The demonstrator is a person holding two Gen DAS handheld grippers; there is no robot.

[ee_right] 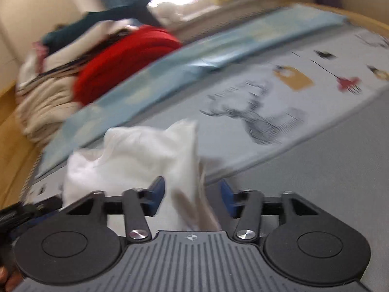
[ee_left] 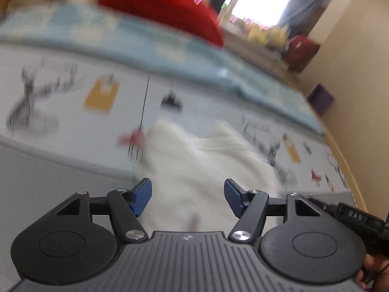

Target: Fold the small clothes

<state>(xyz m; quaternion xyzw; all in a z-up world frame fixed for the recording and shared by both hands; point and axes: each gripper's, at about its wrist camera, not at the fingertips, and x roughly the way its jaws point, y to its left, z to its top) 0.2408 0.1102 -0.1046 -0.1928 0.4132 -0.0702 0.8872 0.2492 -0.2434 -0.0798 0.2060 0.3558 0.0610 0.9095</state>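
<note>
Left gripper [ee_left: 187, 198] tilted down over the white garment [ee_left: 209, 168], blue pads [ee_left: 141, 198] spread wide, cloth below the gap, nothing pinched. Right gripper [ee_right: 192, 198] partly open above the same white garment [ee_right: 136, 155], a fold rising between the pads without clear contact. Garment bunched on the printed bed sheet [ee_right: 267, 112], near its edge. Red pile [ee_right: 121, 60] and light blue blanket [ee_left: 170, 48] behind, all blurred

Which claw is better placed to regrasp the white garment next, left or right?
Right, probably. The right claw is open with a raised fold of the white garment standing between its blue pads. The left claw is open too, but the cloth lies flatter beneath it, with no clear edge to pinch. Both views are blurred.
</note>
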